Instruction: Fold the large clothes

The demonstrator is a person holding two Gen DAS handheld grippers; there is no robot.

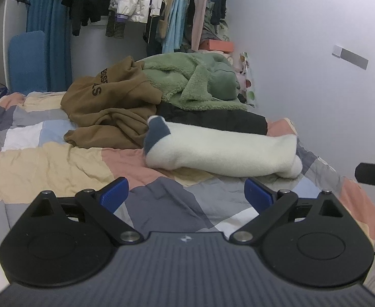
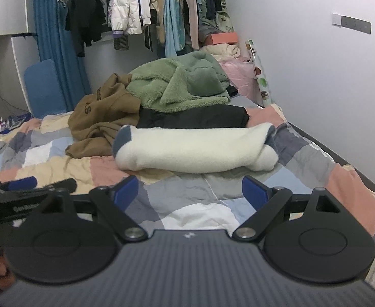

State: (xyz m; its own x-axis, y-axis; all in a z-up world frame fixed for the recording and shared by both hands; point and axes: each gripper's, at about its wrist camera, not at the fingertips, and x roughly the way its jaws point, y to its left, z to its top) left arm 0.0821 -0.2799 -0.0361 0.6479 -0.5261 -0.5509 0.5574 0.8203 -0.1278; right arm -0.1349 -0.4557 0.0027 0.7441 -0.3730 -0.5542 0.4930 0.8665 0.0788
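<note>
Above the patchwork quilt of the bed, both grippers hover with fingers spread wide and nothing between them: the left gripper and the right gripper each point toward a folded white fleece garment lying across the bed just ahead. Behind it sit a folded black garment, a crumpled brown hoodie and a heaped green fleece. Hanging clothes line the far wall.
</note>
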